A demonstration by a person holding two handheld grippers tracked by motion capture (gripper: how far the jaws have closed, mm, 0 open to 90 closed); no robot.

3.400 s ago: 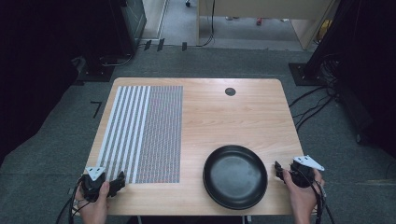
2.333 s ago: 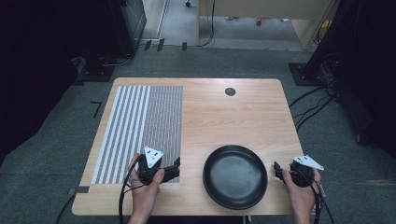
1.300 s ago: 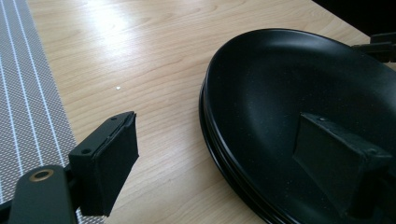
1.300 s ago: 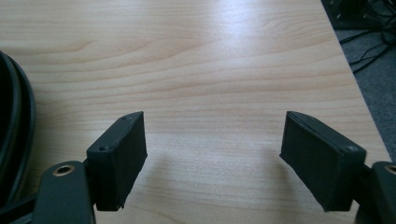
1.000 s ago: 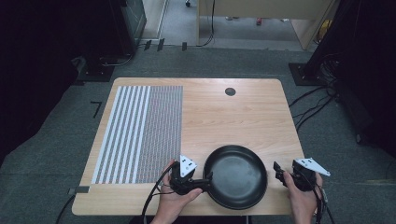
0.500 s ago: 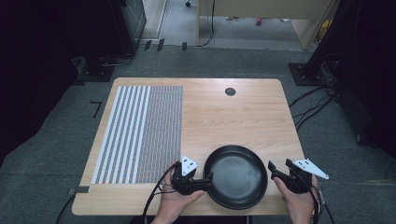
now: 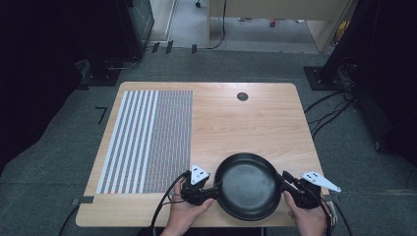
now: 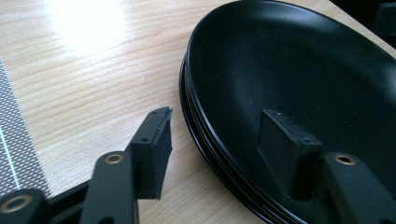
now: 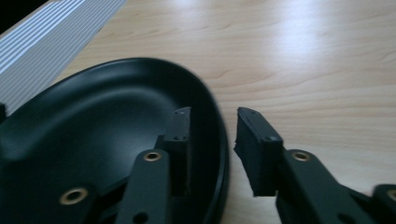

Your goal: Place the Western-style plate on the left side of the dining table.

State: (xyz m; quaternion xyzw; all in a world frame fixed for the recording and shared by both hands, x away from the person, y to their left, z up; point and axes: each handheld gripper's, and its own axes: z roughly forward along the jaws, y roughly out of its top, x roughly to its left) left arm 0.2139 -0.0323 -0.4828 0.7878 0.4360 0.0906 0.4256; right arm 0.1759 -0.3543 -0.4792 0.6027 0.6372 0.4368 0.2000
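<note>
1. A black plate (image 7: 248,185) sits at the near edge of the wooden worktop (image 7: 255,123), right of centre, just right of a striped mat (image 7: 147,140). In the left gripper view its rim looks layered, so it may be a stack.
2. The left gripper (image 7: 209,191) straddles the plate's left rim; its fingers (image 8: 156,149) have just been closing, one outside the rim and one over the bowl, but a gap remains and nothing is clamped.
3. The right gripper (image 7: 286,178) straddles the right rim the same way, its fingers (image 9: 180,140) closing but not yet pressing.
4. To do this well, both grippers should probably finish closing evenly on opposite rims before any lift.
5. Keep the plate level, since a glossy rim could slip.
</note>
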